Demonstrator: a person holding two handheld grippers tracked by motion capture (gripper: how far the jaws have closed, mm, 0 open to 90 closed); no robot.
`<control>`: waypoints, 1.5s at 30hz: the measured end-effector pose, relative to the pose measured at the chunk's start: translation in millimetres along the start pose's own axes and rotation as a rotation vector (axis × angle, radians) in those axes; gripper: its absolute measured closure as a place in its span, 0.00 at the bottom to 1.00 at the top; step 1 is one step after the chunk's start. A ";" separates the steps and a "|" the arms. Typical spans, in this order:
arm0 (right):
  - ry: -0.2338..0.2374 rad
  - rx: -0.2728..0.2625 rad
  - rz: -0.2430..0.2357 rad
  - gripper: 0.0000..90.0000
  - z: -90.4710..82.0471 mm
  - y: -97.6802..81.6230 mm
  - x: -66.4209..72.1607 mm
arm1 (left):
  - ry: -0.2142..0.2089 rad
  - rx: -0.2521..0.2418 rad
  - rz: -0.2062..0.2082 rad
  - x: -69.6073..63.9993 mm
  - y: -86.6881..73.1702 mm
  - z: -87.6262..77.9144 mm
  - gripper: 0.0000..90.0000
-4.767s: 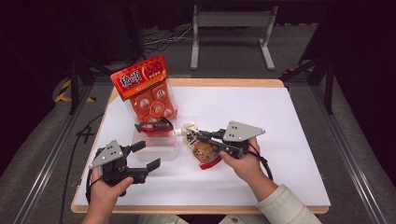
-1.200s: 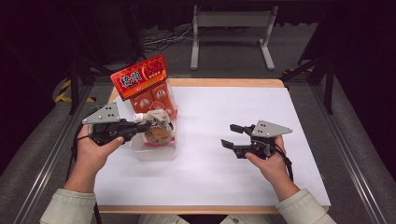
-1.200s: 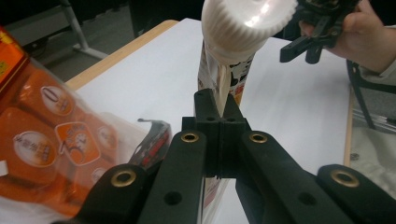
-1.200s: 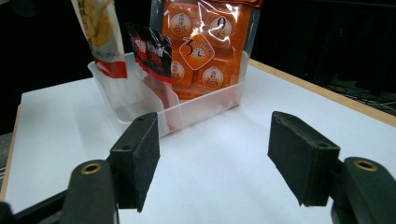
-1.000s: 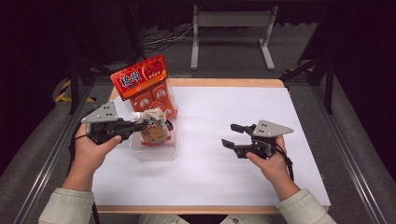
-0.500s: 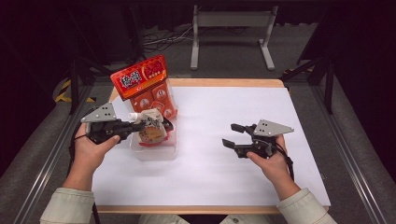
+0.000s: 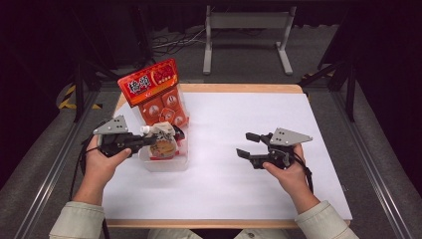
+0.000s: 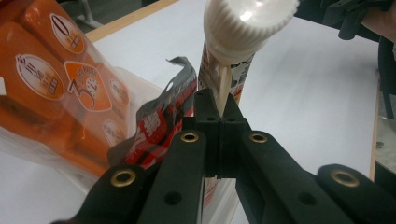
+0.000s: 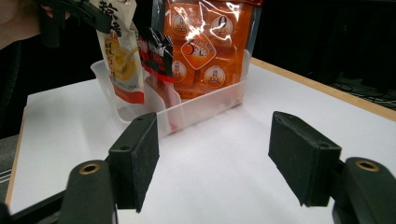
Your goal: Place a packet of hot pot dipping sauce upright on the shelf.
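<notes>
I'm pinching the spouted pouch (image 7: 161,142) by its top seam with my left hand-held gripper (image 7: 149,140), dangling it over the clear bin (image 7: 166,162) so it drops upright beside the orange bag (image 7: 157,97), while my right hand-held gripper (image 7: 249,145) is idling unclenched over the table (image 7: 224,189).

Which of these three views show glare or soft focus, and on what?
Right gripper view: white glare streaks the orange snack bag standing in the clear bin. Left gripper view: the pouch's white cap looms soft and overexposed, though the jaws look sharp. High view: the white table is evenly lit against dark surroundings.
</notes>
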State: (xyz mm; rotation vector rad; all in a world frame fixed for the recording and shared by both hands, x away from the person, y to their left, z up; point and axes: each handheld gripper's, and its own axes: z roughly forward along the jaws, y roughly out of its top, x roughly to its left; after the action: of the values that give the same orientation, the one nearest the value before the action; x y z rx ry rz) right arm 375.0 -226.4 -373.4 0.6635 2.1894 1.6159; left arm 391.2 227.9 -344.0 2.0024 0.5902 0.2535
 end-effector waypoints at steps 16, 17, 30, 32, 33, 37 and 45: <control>0.022 0.037 -0.008 0.37 7.4 -5.1 2.6 | -0.010 0.005 -0.048 5.2 -22.4 11.1 1.00; 0.026 0.036 -0.005 0.36 7.9 -5.3 2.7 | -0.009 0.008 -0.048 5.2 -23.5 11.6 1.00; 0.043 0.062 -0.002 0.33 11.5 -7.4 3.7 | -0.008 0.019 -0.077 6.4 -36.1 17.8 1.00; 0.047 0.064 -0.003 0.33 12.0 -7.7 3.8 | -0.001 0.019 -0.071 6.6 -36.7 17.1 1.00; 0.047 0.064 -0.003 0.33 12.0 -7.7 3.8 | -0.001 0.019 -0.071 6.6 -36.7 17.1 0.99; 0.051 0.064 -0.004 0.33 12.0 -7.6 4.2 | 0.032 0.030 -0.067 5.3 -37.1 15.3 0.96; 0.051 0.073 -0.009 0.30 12.1 -8.4 3.7 | 0.075 0.034 -0.063 3.2 -35.8 11.2 0.79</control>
State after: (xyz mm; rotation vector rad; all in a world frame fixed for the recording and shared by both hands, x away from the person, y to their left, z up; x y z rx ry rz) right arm 376.9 -216.7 -385.0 0.6380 2.2941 1.5717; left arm 387.9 234.9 -380.9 2.0104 0.7080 0.2833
